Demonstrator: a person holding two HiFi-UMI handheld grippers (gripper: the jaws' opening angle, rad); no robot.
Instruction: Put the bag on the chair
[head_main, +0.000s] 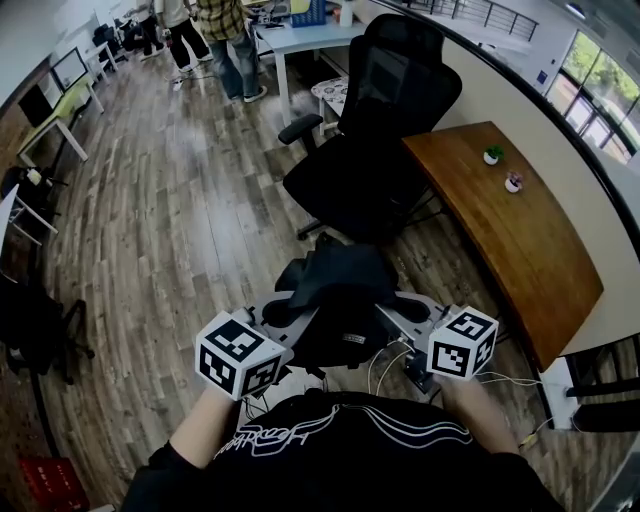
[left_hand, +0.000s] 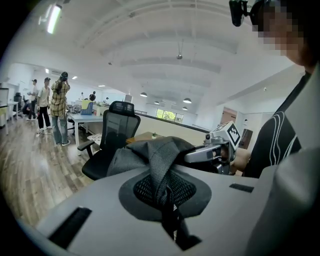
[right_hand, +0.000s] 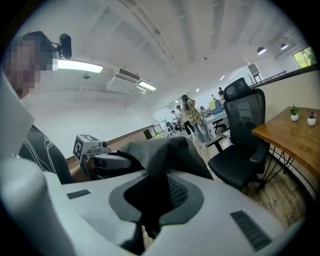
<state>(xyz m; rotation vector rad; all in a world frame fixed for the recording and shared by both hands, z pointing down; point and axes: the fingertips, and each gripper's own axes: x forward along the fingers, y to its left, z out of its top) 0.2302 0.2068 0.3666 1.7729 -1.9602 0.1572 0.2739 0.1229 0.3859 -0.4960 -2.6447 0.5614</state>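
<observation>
Up in the air just ahead of the person (head_main: 340, 455), the dark bag (head_main: 335, 285) hangs between both tools, close to the black office chair (head_main: 375, 150) but not on it or touching it. The left gripper (left_hand: 167, 200) is clamped tight on a mesh strap of it, and the right gripper (right_hand: 148, 210) is pinched down on its fabric too (jaws basically together on both). A wooden desk (head_main: 510, 230) sits off to the right.

bag (head_main: 335, 288) in front of chair (head_main: 392, 110) | desk (head_main: 500, 215) right of chair
</observation>
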